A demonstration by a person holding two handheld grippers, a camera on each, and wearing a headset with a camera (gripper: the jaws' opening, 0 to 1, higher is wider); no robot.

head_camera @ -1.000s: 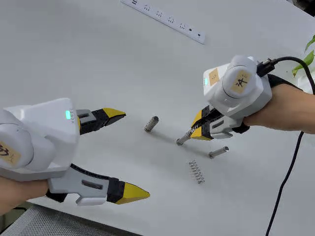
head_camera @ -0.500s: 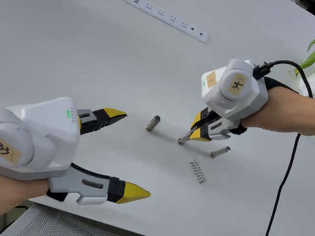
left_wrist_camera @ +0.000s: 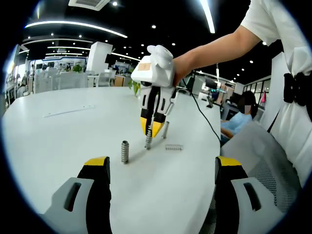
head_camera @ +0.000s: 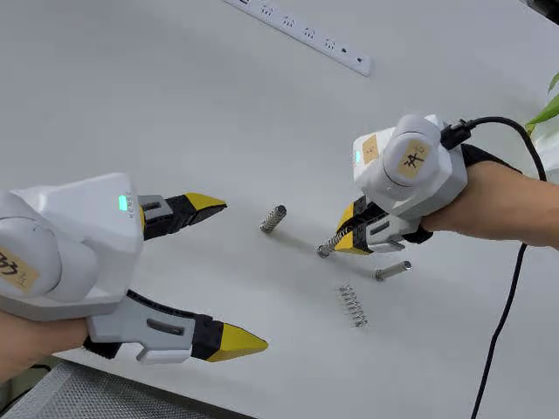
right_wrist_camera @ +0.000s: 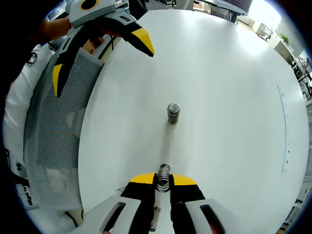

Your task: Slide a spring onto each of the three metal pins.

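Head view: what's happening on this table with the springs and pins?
A person works with two handheld grippers. The right gripper is shut on a spring-covered pin, whose lower end is down at the white table. A second sprung pin stands by itself nearby. A bare pin and a loose spring sit close by, not yet joined. The left gripper is open and holds nothing.

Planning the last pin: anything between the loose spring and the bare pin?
Nothing visible. Bare table separates the loose spring and the bare pin. The right gripper, shut on a sprung pin, sits beside that gap, not in it.
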